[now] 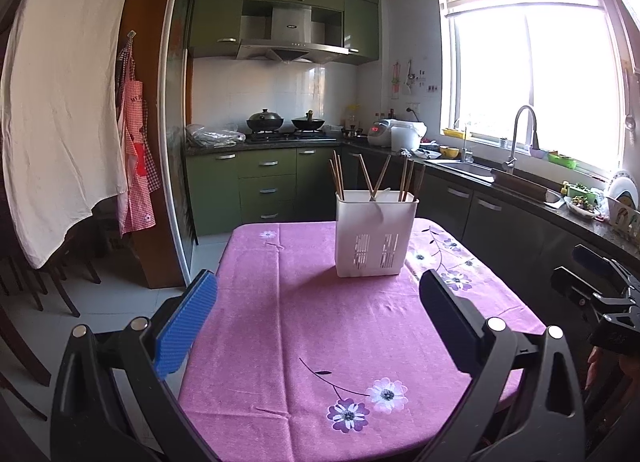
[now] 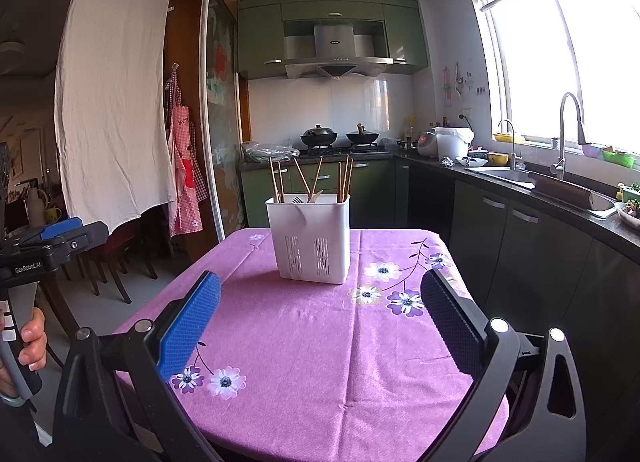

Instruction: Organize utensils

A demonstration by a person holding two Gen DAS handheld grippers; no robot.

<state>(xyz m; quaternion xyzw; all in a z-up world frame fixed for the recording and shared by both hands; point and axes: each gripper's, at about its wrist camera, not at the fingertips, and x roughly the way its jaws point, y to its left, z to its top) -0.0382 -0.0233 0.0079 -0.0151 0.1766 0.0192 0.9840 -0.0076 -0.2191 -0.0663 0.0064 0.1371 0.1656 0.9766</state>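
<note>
The tall white slotted plastic utensil caddy (image 2: 310, 240) stands upright on the pink flowered tablecloth (image 2: 320, 342), toward the far end, with wooden chopsticks (image 2: 308, 182) leaning in it beside a fork (image 2: 297, 200). I hold my left gripper (image 1: 318, 314) and right gripper (image 2: 320, 318) spread wide, empty, well short of it. I judge the light caddy could tip if I pull a leaning stick sideways. The left gripper's body (image 2: 36, 258) reads "GenRobot.AI"; the range hood's badge is too small.

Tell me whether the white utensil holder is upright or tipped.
Upright: the white utensil holder stands flat on the pink tablecloth, chopsticks sticking up.
</note>
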